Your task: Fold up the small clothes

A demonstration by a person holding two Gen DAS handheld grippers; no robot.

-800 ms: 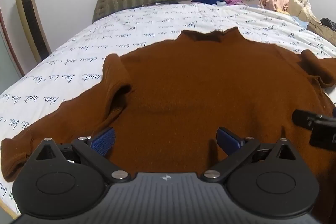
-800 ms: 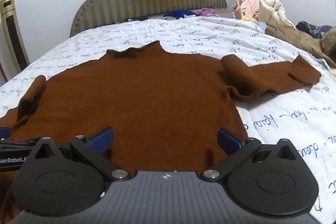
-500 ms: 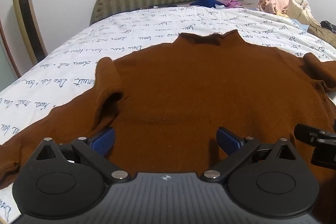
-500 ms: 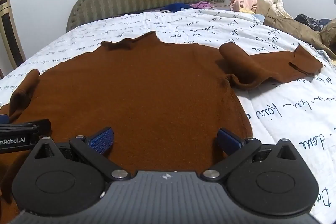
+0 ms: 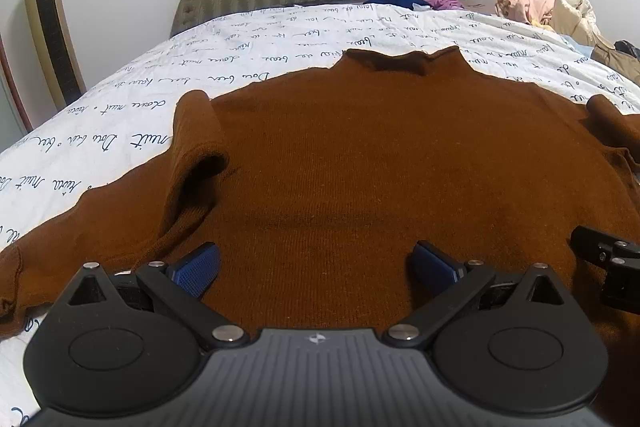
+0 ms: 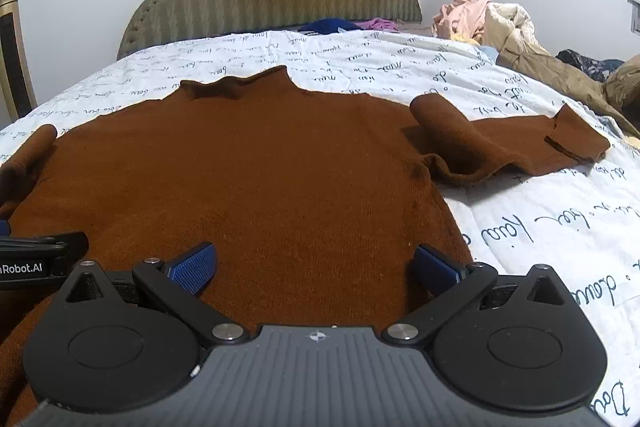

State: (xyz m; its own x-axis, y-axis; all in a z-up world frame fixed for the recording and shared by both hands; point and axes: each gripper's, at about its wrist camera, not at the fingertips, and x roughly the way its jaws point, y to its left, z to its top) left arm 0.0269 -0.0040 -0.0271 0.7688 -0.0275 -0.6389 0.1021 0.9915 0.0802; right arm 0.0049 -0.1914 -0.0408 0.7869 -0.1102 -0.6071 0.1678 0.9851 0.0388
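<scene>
The brown sweater (image 5: 380, 155) lies flat across the near end of the bed (image 5: 280, 39), collar toward the headboard, sleeves out sideways, while the left gripper (image 5: 316, 263) and right gripper (image 6: 316, 263) hover over its hem, jaws spread and empty, apparently ready to pinch it.

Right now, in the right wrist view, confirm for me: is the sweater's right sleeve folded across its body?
No. The sleeve of the brown sweater lies stretched out sideways on the printed bedspread, off the body.
</scene>
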